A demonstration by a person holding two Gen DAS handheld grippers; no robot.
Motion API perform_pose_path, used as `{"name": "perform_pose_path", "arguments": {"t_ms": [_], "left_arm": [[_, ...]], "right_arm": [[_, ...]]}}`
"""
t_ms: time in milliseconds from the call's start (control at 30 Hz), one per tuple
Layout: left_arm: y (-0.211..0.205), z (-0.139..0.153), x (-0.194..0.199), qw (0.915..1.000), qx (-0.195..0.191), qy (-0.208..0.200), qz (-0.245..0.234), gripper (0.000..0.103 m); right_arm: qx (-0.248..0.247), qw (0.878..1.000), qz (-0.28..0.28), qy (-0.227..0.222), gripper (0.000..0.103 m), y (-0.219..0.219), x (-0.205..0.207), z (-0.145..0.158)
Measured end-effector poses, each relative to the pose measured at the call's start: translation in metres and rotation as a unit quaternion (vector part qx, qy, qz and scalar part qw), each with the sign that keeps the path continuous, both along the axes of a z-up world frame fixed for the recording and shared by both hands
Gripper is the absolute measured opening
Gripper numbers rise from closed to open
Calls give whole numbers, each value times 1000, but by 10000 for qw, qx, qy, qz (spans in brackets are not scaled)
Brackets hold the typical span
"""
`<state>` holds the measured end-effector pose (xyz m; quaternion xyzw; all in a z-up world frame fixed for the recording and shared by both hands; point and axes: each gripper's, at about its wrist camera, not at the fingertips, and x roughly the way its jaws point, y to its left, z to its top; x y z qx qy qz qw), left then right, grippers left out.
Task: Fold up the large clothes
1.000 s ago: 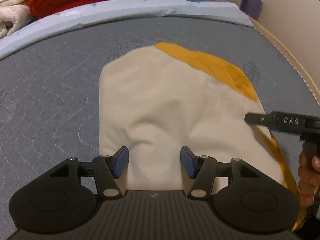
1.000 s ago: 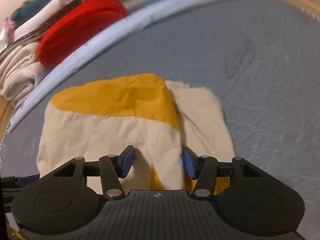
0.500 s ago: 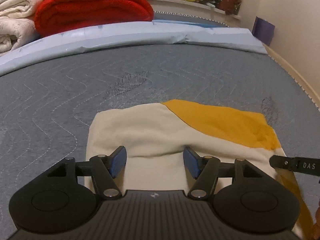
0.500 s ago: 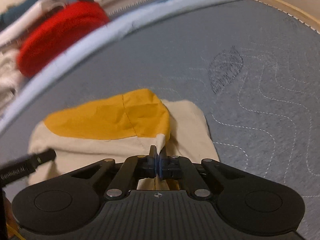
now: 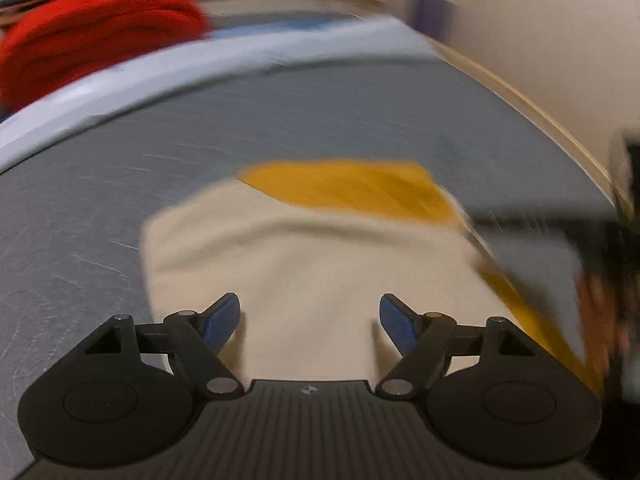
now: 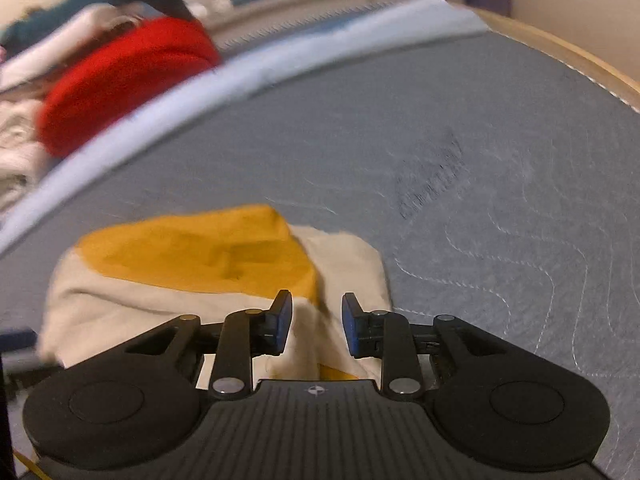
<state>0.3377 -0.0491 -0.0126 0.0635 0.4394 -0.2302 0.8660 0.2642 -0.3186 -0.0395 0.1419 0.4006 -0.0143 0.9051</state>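
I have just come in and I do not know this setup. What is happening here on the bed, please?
A person holds a gripper in each hand and is folding a cream and mustard garment on a grey quilted mattress. The garment lies folded into a compact packet. The left gripper is open above its cream side, and its jaws have just been opening wider. The right gripper has just been opening too; cloth shows between its pads, but they do not press on it. A red blanket sits at the far edge.
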Motion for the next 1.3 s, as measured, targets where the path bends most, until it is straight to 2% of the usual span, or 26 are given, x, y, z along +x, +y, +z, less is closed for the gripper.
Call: {"name": "perform_pose_path", "arguments": {"t_ms": [100, 133, 200, 233, 267, 333, 400, 467, 500, 533, 567, 600, 633, 667, 700, 767, 900, 1000, 1067, 1200, 1300], "left_arm": [[-10, -10, -35, 9929, 510, 185, -1058, 81], [-16, -21, -45, 9877, 810, 226, -1316, 81], [-25, -37, -66, 9774, 1406, -38, -1579, 82], [-26, -38, -74, 9760, 1506, -107, -1572, 82], [-25, -35, -78, 9779, 1449, -41, -1508, 82], [-19, -27, -87, 9790, 1348, 225, -1510, 82], [-10, -20, -101, 9744, 1391, 390, -1721, 82], [2, -15, -119, 9667, 1494, 552, -2003, 81], [10, -12, -124, 9662, 1528, 560, -1999, 81], [21, -8, -126, 9722, 1423, 515, -1787, 81], [34, -4, -121, 9825, 1122, 544, -1385, 81], [50, -1, -113, 9917, 667, 673, -866, 81], [69, 0, -102, 9959, 148, 852, -248, 81], [86, -2, -91, 9938, -247, 1022, 371, 81], [99, -4, -84, 9888, -468, 1128, 853, 81], [114, -12, -73, 9808, -771, 1224, 1311, 81], [116, -39, -52, 9664, -1096, 1796, 1475, 81], [114, -53, -36, 9566, -1425, 2004, 1561, 82], [116, -64, -30, 9488, -1711, 2062, 1675, 86], [124, -87, -12, 9290, -2180, 2211, 2014, 89], [128, -104, -6, 9198, -2498, 2181, 2099, 91]], "right_arm": [[301, 9968, 733, -103, 29, 1, -20, 12], [220, 9943, 1042, 66, 29, 7, -25, 9], [-209, 9858, 1396, 913, 29, 18, -32, -15], [-506, 9802, 1442, 1263, 29, 21, -38, -28], [-698, 9757, 1486, 1451, 29, 21, -45, -35], [-724, 9745, 1453, 1547, 29, 14, -55, -34], [-818, 9706, 1490, 1706, 31, 7, -64, -29], [-1202, 9657, 1506, 1743, 33, 6, -74, -22], [-1350, 9659, 1431, 1684, 33, 3, -77, -18], [-1266, 9719, 1315, 1484, 33, -3, -80, -12], [-984, 9814, 1144, 1190, 34, -13, -86, -7], [-560, 9905, 918, 853, 35, -24, -91, 0], [-87, 9961, 682, 546, 37, -35, -94, 5], [238, 9975, 531, 403, 40, -42, -94, 6], [501, 9973, 411, 335, 42, -47, -92, 5], [717, 9963, 369, 312, 45, -47, -85, -1], [683, 9938, 559, 674, 46, -33, -66, -18], [732, 9899, 706, 990, 54, -28, -58, -29], [771, 9872, 759, 1172, 58, -27, -54, -35], [953, 9841, 666, 1345, 60, -30, -51, -40], [1097, 9809, 701, 1442, 62, -31, -48, -46]]}}
